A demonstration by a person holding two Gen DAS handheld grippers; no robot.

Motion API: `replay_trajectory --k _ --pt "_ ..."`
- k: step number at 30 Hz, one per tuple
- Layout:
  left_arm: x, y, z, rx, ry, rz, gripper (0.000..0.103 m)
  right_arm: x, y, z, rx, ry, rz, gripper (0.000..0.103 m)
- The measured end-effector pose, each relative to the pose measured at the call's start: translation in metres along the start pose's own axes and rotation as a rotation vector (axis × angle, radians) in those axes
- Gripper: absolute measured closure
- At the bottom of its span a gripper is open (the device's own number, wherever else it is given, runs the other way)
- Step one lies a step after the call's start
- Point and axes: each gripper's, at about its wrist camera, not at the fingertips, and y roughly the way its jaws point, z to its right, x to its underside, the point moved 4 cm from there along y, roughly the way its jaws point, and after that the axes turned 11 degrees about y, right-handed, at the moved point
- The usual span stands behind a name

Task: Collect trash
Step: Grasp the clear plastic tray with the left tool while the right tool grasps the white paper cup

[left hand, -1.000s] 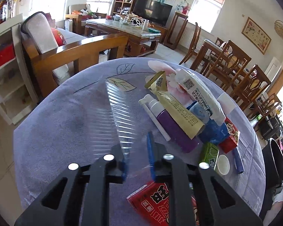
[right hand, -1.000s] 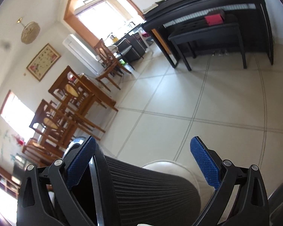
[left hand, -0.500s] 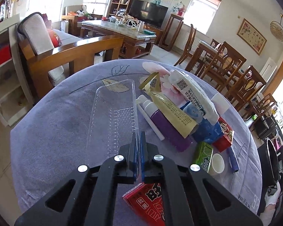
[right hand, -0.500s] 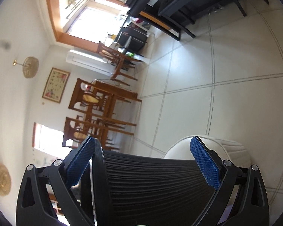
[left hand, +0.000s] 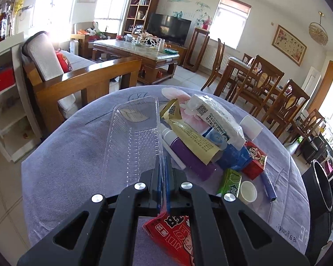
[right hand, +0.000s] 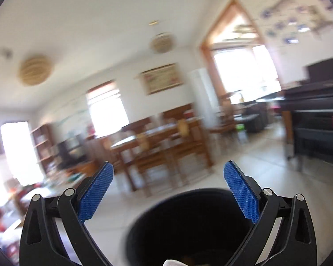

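Trash lay heaped on the round table (left hand: 62, 155), and the clear plastic tray (left hand: 133, 137) at the heap's left edge was now pinched by its near rim in my left gripper (left hand: 163, 173), whose jaws had stood apart a second before. So one piece was secured. My right gripper (right hand: 168, 190), jaws wide and empty, had swung up above the black bin (right hand: 188, 226) (blurred). I counted one tray, one bin, two red cartons, one purple bottle.

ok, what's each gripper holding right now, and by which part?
The left gripper is shut on the near rim of the clear plastic tray. The right gripper is open and holds nothing; the black bin sits below it.
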Motion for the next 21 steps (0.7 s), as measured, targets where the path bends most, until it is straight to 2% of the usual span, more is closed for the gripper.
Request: replay_trajectory --k 2,3,4,5,7,10,13,18,20,21 --pt "0.0 -0.007 0.001 0.002 -0.008 0.034 0.099 0.035 0.029 -0.086 -0.217 -0.101 -0.282 0.005" --pt "0.001 -0.011 0.003 0.0 -0.006 0.051 0.099 0.06 0.04 -0.125 -0.297 -0.159 -0.427 0.005" --pt "0.0 -0.016 0.006 -0.01 0.003 0.073 0.099 0.085 0.049 -0.158 -0.352 -0.21 -0.533 0.005" --pt "-0.001 -0.021 0.008 -0.023 0.014 0.102 0.099 0.11 0.056 -0.187 -0.394 -0.254 -0.617 0.005" --pt "-0.001 -0.029 0.012 -0.042 0.031 0.137 0.099 0.148 0.069 -0.236 -0.463 -0.331 -0.725 0.008" --pt "-0.003 -0.033 0.016 -0.05 0.052 0.162 0.099 0.197 0.094 -0.291 -0.476 -0.441 -0.84 0.019" --pt "-0.004 -0.032 0.02 -0.059 0.071 0.166 0.099 0.247 0.111 -0.327 -0.47 -0.518 -0.931 0.02" --pt "-0.004 -0.032 0.023 -0.055 0.088 0.174 0.099 0.303 0.134 -0.345 -0.425 -0.601 -0.98 0.021" --pt "-0.003 -0.032 0.021 -0.047 0.077 0.174 0.099 0.318 0.145 -0.351 -0.408 -0.625 -0.997 0.032" --pt "-0.002 -0.032 0.019 -0.042 0.07 0.172 0.099 0.329 0.149 -0.354 -0.406 -0.627 -1.012 0.041"
